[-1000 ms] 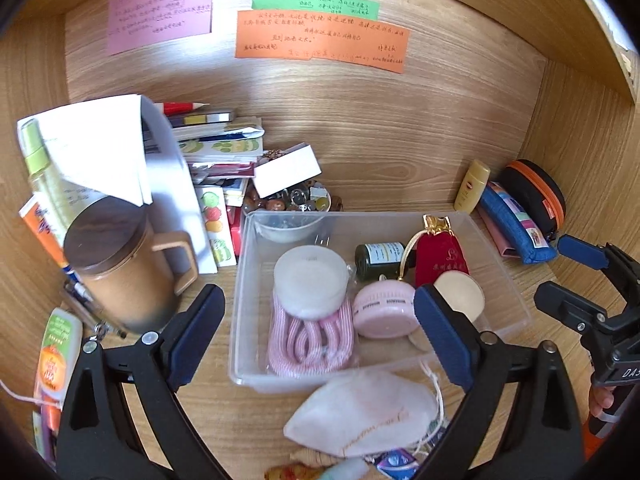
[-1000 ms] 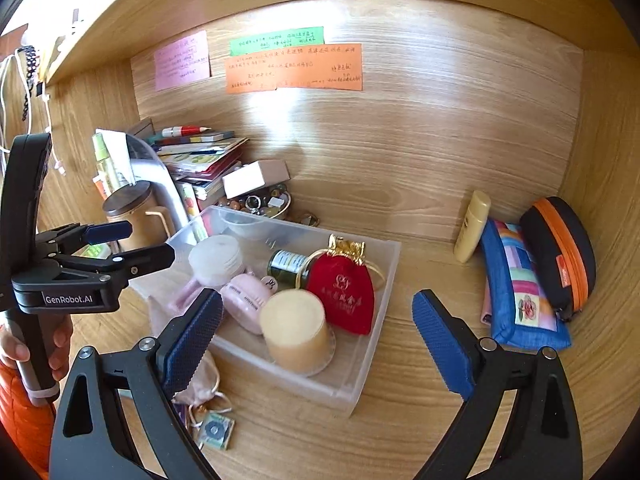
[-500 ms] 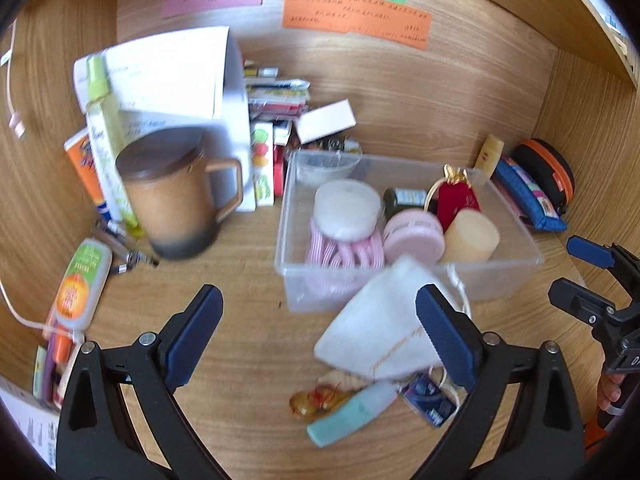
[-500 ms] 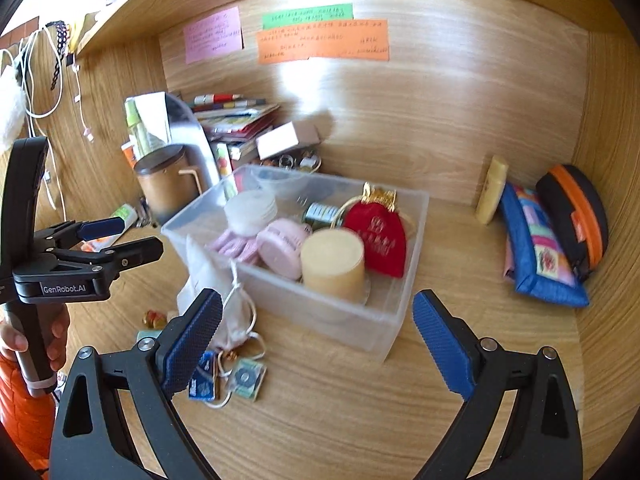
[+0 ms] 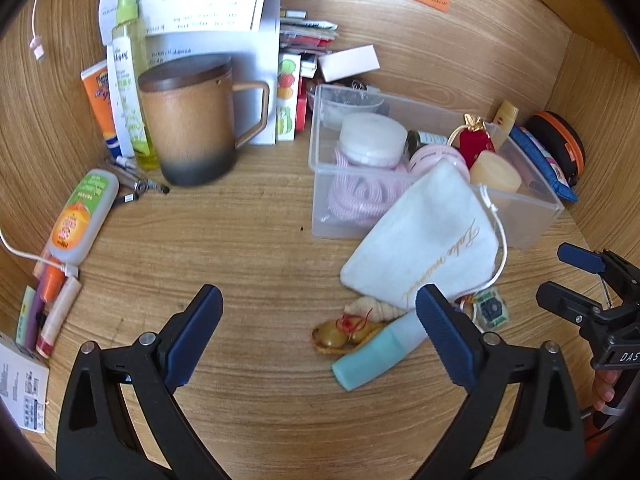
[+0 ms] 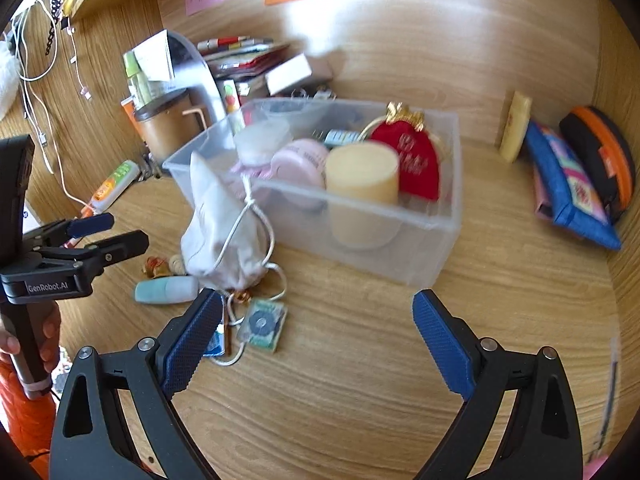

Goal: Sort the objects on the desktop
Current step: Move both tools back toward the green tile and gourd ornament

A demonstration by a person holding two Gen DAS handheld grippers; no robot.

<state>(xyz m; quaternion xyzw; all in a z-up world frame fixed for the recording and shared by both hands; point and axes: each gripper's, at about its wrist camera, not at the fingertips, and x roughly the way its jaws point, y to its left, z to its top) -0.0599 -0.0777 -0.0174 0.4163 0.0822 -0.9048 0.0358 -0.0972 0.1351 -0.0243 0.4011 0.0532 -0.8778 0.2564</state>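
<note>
Both tools, the left gripper and the right gripper, stand wide open and hold nothing, above the desk. The white pouch leans on the front wall of the clear box, with a teal tube and small trinkets just beside it. Its loose cord could catch a finger and drag these small things away.

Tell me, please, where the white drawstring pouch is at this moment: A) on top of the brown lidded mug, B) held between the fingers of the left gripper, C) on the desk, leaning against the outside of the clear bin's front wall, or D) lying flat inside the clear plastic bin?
C: the white drawstring pouch stands on the desk, propped against the outside of the clear bin, and both grippers are open and empty.
</note>
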